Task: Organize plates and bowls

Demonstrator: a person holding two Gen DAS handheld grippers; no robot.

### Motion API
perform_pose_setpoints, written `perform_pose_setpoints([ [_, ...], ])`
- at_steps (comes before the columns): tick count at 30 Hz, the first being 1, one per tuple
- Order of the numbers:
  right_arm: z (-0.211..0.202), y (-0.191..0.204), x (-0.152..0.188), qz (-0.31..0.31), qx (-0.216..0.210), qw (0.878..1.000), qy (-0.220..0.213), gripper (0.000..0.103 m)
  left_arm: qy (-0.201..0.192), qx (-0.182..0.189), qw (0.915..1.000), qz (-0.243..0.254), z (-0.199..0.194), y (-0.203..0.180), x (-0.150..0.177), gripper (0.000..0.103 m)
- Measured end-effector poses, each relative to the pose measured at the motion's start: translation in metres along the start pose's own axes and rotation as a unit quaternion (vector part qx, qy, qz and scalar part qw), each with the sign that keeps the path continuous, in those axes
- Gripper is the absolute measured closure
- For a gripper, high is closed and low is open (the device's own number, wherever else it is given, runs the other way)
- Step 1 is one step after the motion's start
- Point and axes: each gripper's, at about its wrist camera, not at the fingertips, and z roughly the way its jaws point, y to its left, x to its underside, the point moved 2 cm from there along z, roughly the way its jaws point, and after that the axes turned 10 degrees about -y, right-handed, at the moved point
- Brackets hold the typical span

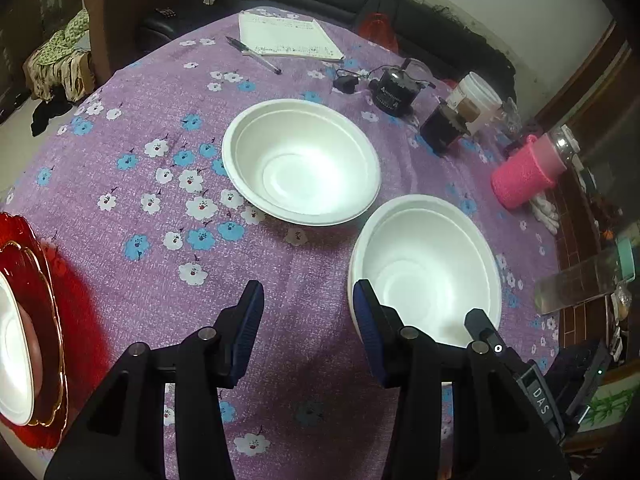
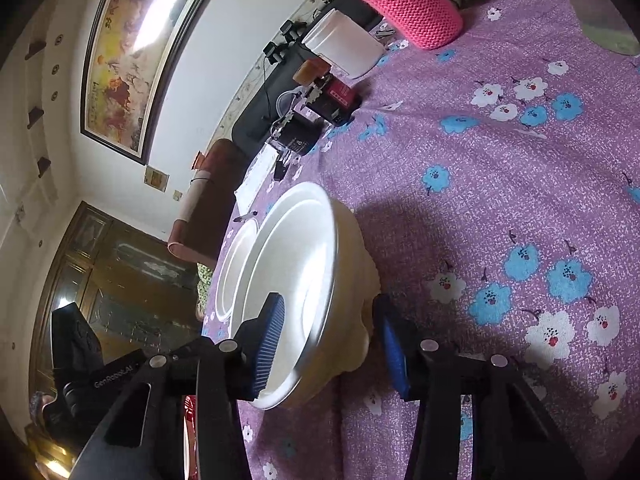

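Observation:
Two white foam bowls stand on the purple flowered tablecloth. The far bowl (image 1: 301, 162) is mid-table; the near bowl (image 1: 426, 268) is to its right. My left gripper (image 1: 308, 312) is open and empty above the cloth, just left of the near bowl. My right gripper (image 2: 332, 340) is open with its jaws straddling the rim and wall of the near bowl (image 2: 296, 264); one finger (image 1: 480, 326) shows inside the bowl in the left wrist view. The far bowl (image 2: 236, 268) shows behind. A red plate (image 1: 36, 280) holding a white plate (image 1: 12, 352) sits at the left edge.
At the back of the table lie a notepad (image 1: 288, 36) and pen (image 1: 254, 55). On the right are a black canister (image 1: 394, 90), a white tub (image 1: 478, 98), a dark packet (image 1: 442, 130) and a pink knitted bottle (image 1: 528, 172).

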Motion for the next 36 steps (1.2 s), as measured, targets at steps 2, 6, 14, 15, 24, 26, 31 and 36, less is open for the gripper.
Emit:
perform_pose_setpoints([
  [2,-0.001,0.0,-0.001,0.001,-0.001,1.0,-0.002,0.056,0.002,0.01,0.9999,0.001,0.0,-0.004,0.0,0.059],
  [6,-0.002,-0.001,-0.002,0.004,-0.005,1.0,-0.008,0.056,0.007,0.016,0.9997,0.014,0.006,-0.017,0.001,0.05],
  [14,-0.002,-0.002,-0.003,0.002,-0.002,1.0,-0.007,0.056,0.03,0.016,0.9994,0.003,0.032,-0.019,0.007,0.049],
  [15,-0.002,-0.002,-0.003,0.003,0.001,1.0,-0.008,0.056,0.027,0.016,0.9995,0.003,0.033,-0.019,0.007,0.05],
  [24,-0.004,-0.005,-0.005,-0.003,0.019,1.0,-0.02,0.078,0.007,0.022,0.9995,0.021,0.03,-0.026,0.007,0.073],
  [26,-0.006,-0.005,-0.005,-0.005,0.023,0.999,-0.024,0.08,0.013,0.026,0.9993,0.023,0.032,-0.027,0.008,0.08],
  [31,-0.008,-0.004,-0.007,-0.004,0.021,0.999,-0.026,0.073,0.018,0.031,0.9989,0.029,0.035,-0.027,0.009,0.091],
  [36,-0.03,-0.014,-0.022,0.039,-0.006,0.997,-0.066,0.045,0.02,0.036,0.9987,0.029,0.034,-0.028,0.008,0.093],
])
